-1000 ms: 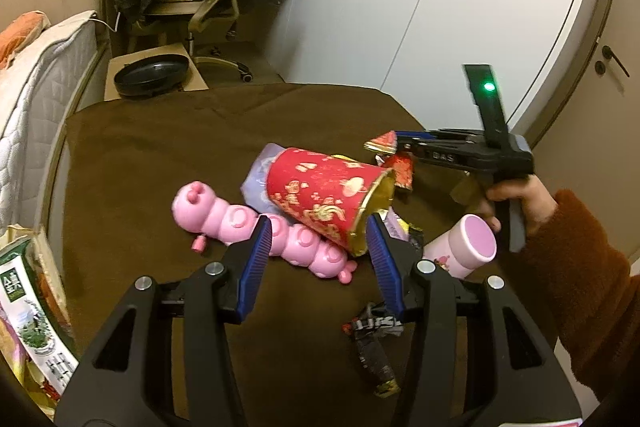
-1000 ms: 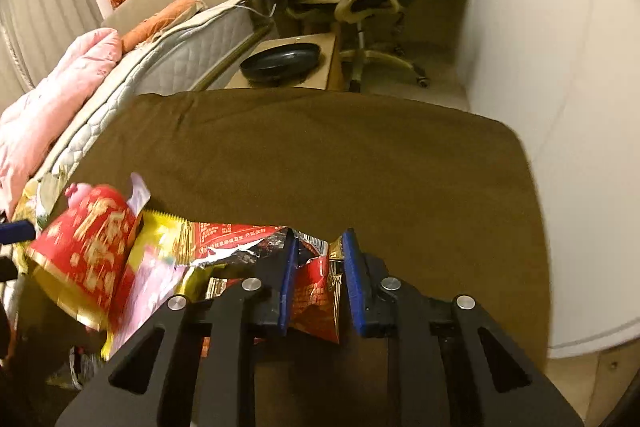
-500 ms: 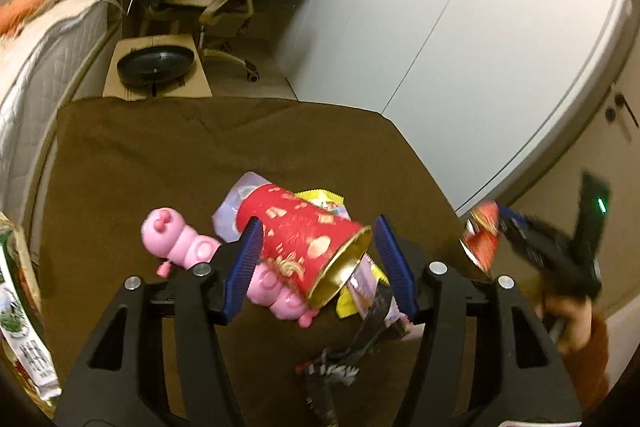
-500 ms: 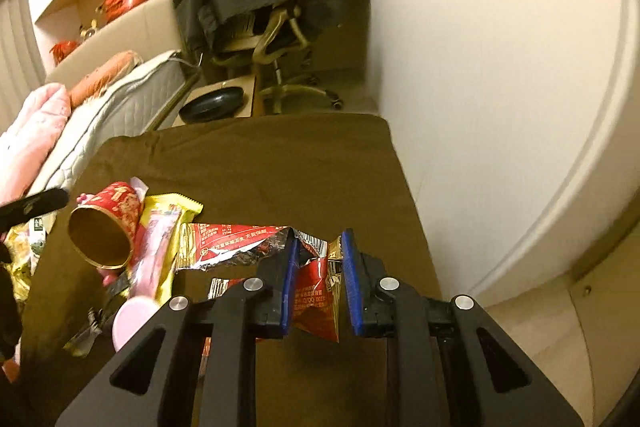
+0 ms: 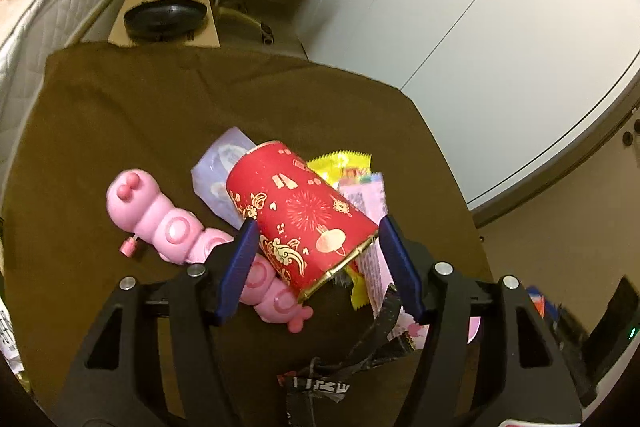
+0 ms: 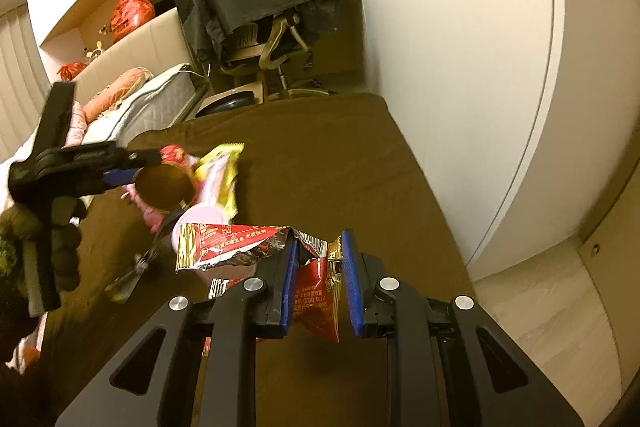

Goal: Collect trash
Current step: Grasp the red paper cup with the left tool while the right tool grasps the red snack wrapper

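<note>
**Bracket the red cup while the wrapper stays clamped**

Left wrist view. We hold the left gripper (image 5: pixel 316 263) over the litter on the brown table (image 5: pixel 132 119). Its jaws are opening and stand on either side of the red paper cup (image 5: pixel 304 219), which lies on its side with its gold-rimmed mouth toward us. The left pad appears close to the cup wall; the right pad stands clear of it, so nothing is grasped yet. The cup rests partly on the pink caterpillar toy (image 5: pixel 172 231), with a pale blue packet (image 5: pixel 218 171) at its far left and a yellow wrapper (image 5: pixel 340 163) and pink sachet (image 5: pixel 368 199) at its right. A black wrapper (image 5: pixel 320 383) lies near us. We judge that the pads should meet the cup wall behind the rim and close gently, since thin paper is likely to crush. We keep the left pad above the toy, which is probably not trash.

Right wrist view. The right gripper (image 6: pixel 318 279) is clenched on a crumpled red and gold snack wrapper (image 6: pixel 316 291), whose foil tail (image 6: pixel 228 247) trails left above the table. The left gripper (image 6: pixel 100 167) shows at far left by the cup mouth (image 6: pixel 164 187), with a pink lidded cup (image 6: pixel 200 223) just nearer. We keep this grip firm and level.
</note>
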Demonstrator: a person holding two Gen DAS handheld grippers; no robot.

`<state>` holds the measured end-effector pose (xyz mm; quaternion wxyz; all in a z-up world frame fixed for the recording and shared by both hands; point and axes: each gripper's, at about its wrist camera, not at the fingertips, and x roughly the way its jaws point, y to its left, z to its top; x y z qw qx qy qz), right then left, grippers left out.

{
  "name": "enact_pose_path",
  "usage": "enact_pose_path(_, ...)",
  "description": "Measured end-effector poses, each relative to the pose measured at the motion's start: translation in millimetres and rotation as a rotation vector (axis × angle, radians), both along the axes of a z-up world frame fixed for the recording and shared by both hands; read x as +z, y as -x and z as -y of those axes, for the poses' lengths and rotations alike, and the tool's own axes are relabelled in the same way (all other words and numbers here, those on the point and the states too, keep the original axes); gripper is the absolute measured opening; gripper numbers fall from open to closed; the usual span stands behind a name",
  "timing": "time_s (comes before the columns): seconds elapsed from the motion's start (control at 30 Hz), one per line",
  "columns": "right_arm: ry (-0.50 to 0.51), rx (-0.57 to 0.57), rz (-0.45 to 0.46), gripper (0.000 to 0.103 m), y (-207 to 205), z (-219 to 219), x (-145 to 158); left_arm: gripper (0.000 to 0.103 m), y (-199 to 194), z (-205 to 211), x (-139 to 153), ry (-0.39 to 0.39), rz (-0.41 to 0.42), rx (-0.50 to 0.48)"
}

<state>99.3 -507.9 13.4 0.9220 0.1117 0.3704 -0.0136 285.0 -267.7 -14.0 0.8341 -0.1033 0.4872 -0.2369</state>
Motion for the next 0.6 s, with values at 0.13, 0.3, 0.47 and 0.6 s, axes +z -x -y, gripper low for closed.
enact_pose_path(0.13, -0.021, 0.015, 0.004, 0.021, 18, -11, -3, 0.059, -2, -3, -9, 0.027, -0.072, 0.002)
enact_pose_path(0.3, -0.049, 0.033, 0.007, 0.021, 27, -21, -6, 0.05, 4, -9, -11, 0.057, -0.104, -0.008)
enact_pose_path(0.47, -0.043, 0.051, 0.019, 0.021, 27, -31, 0, 0.006, 22, -16, 5, 0.07, -0.089, -0.055)
enact_pose_path(0.6, -0.021, 0.062, 0.022, 0.021, 29, -35, 1, 0.006, 38, -21, 15, 0.029, -0.021, -0.099)
